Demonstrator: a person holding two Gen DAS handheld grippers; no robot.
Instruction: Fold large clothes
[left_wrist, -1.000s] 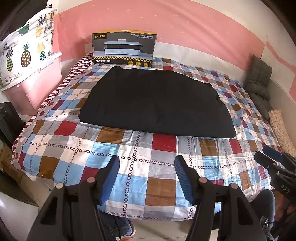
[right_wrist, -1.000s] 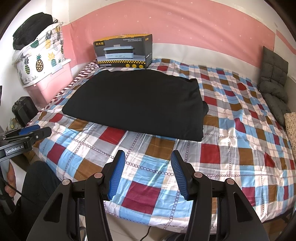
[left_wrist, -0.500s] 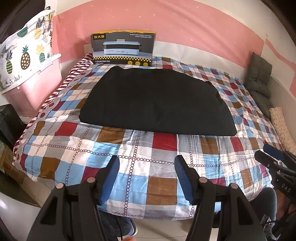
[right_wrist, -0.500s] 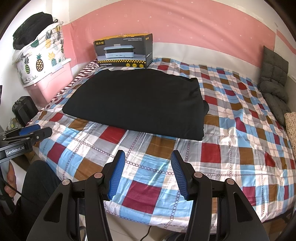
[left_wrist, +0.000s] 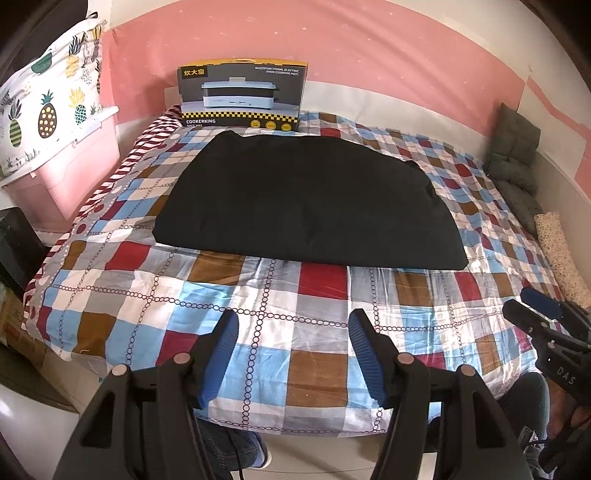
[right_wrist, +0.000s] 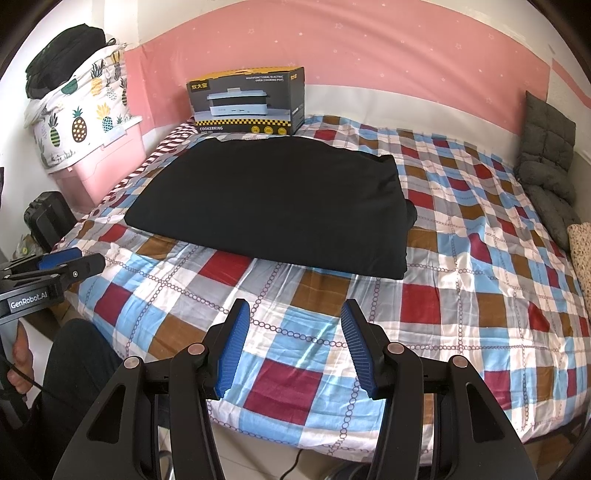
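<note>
A large black garment (left_wrist: 306, 199) lies flat and folded over on the checked bedspread (left_wrist: 258, 306), toward the far left half of the bed; it also shows in the right wrist view (right_wrist: 273, 206). My left gripper (left_wrist: 293, 325) is open and empty, held over the bed's near edge, well short of the garment. My right gripper (right_wrist: 293, 314) is open and empty too, over the near edge. Each gripper shows at the edge of the other's view: the right one (left_wrist: 532, 310), the left one (right_wrist: 70, 260).
A cooker box (left_wrist: 242, 98) stands at the bed's far edge behind the garment. A pink storage bin (left_wrist: 70, 173) with a pineapple-print bundle (left_wrist: 48, 107) is at left. Grey cushions (right_wrist: 546, 158) lie at the right. A dark case (right_wrist: 46, 218) sits on the floor.
Both grippers have drifted back and up very slightly; the view is almost unchanged. The garment has not moved and both grippers stay open.
</note>
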